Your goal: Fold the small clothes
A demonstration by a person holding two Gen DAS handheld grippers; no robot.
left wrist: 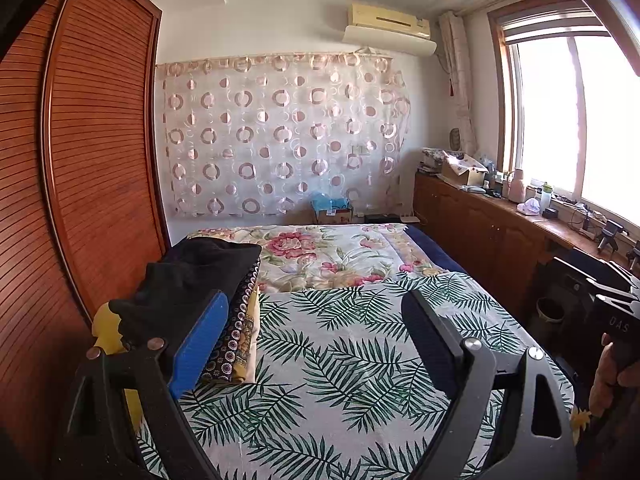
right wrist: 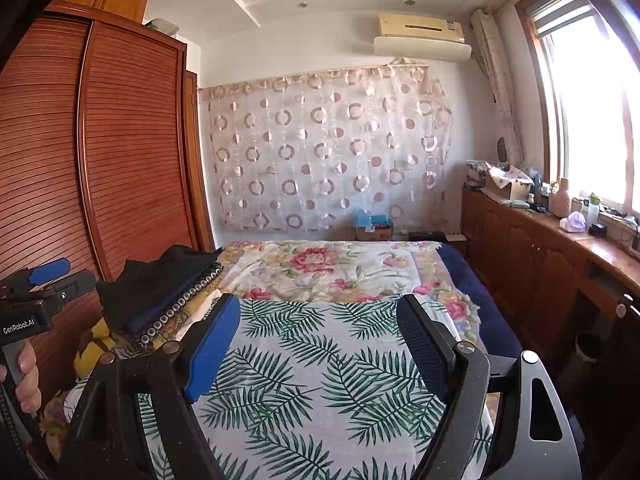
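1. Clothes [left wrist: 192, 280] are sitting in a pile on the far left side of the bed [left wrist: 340, 360], right by the wooden wardrobe [left wrist: 100, 140]. A black piece is lying on top, and a dark dotted one and a yellow one are lying under it.
2. Fingers of the left gripper [left wrist: 316, 344] are standing wide apart and are holding nothing. The blue finger is showing just in front of the pile.
3. Fingers of the right gripper [right wrist: 320, 348] are standing wide apart too, over the leaf sheet, with nothing between them.
4. Trouble may be coming if a gripper is grabbing too deep. It could be pinching two or three pieces at once, not just the black one.
5. Pulling fast could be tipping the whole pile over, because it is sitting near the bed's edge.
6. Fingers could also be catching the leaf sheet and bunching it up.
7. Words are showing on the other gripper in each view: "GenRobot.AI" in the right view, and "DAS" in the left view. The box labels by the far wall are looking too small to read.
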